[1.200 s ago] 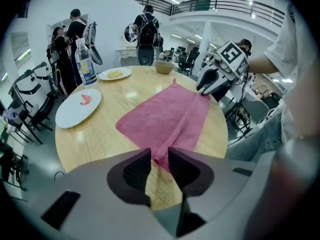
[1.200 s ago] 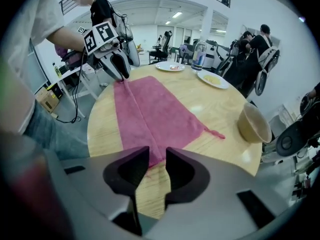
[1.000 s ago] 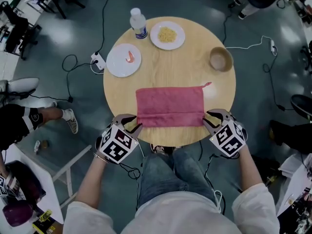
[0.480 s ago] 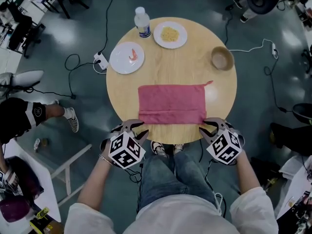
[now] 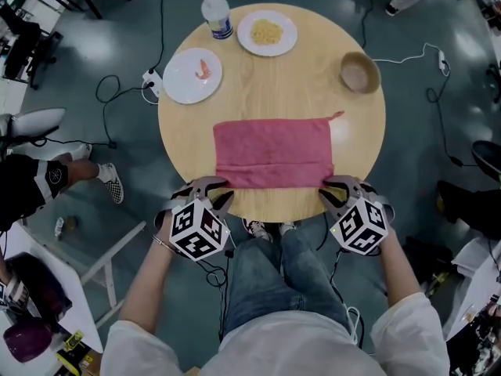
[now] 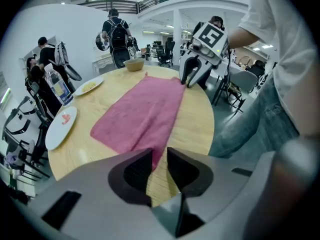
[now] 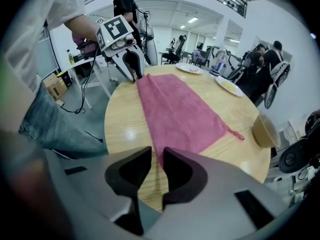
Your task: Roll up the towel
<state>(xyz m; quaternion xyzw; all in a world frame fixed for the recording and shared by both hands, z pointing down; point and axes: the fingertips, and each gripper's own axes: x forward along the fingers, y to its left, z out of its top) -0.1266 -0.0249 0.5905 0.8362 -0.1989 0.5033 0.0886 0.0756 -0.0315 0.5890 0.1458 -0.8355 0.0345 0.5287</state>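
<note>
Hand-held grippers (image 5: 211, 191) (image 5: 335, 191) nearer, jaws narrower, perhaps around corners of crosswise towel (image 5: 272, 151)

No text can be read anywhere. The bottle (image 5: 216, 12) has a blue-and-white label (image 5: 223, 29), but its print is too small to make out. The cube on the left gripper (image 5: 210, 191) and the one on the right gripper (image 5: 338, 189) bear black-and-white square code patterns, with no letters or digits. A small white mark (image 5: 54, 176) sits on the dark clothing of a person at the left edge and is too blurred to read
</note>
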